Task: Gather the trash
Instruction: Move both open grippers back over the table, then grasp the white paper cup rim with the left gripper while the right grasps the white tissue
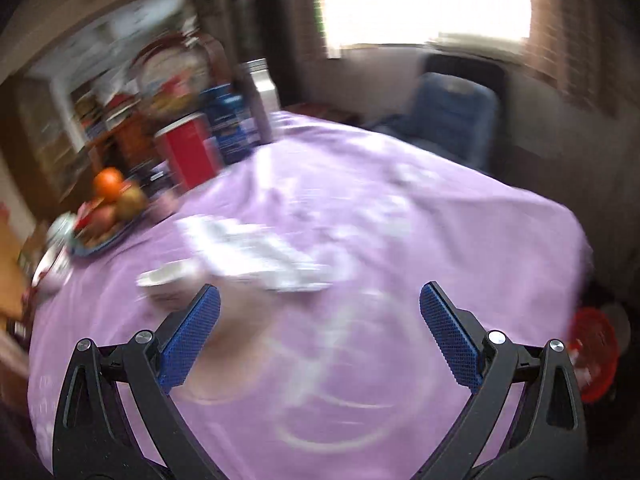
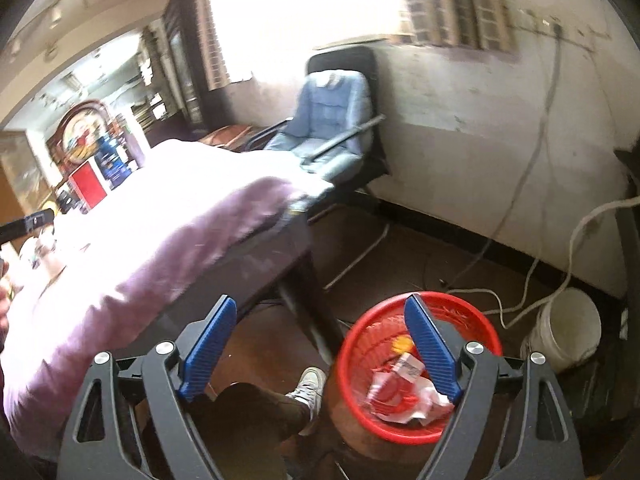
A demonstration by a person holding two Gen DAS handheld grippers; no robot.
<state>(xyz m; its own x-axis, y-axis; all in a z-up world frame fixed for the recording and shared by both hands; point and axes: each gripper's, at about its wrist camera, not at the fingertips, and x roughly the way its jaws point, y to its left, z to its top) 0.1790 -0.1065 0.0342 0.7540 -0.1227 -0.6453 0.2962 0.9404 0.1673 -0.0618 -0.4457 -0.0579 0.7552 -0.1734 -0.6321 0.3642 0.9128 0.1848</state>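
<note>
My left gripper (image 1: 320, 300) is open and empty above a table with a purple cloth (image 1: 400, 220). Just ahead of it lie a white crumpled wrapper (image 1: 256, 252) and a white paper cup (image 1: 168, 280) on its side, both blurred. My right gripper (image 2: 320, 312) is open and empty, held off the table's edge above a red mesh waste basket (image 2: 360, 344) on the floor. The basket holds crumpled paper and packaging (image 2: 404, 388). The basket also shows at the right edge of the left wrist view (image 1: 592, 356).
A plate of fruit (image 1: 108, 208), a red box (image 1: 192, 152) and blue cartons (image 1: 232, 124) crowd the table's far left. A blue chair (image 2: 332, 120) stands by the wall. A white bucket (image 2: 568, 328) and cables lie right of the basket. The person's shoe (image 2: 308, 388) is beside the basket.
</note>
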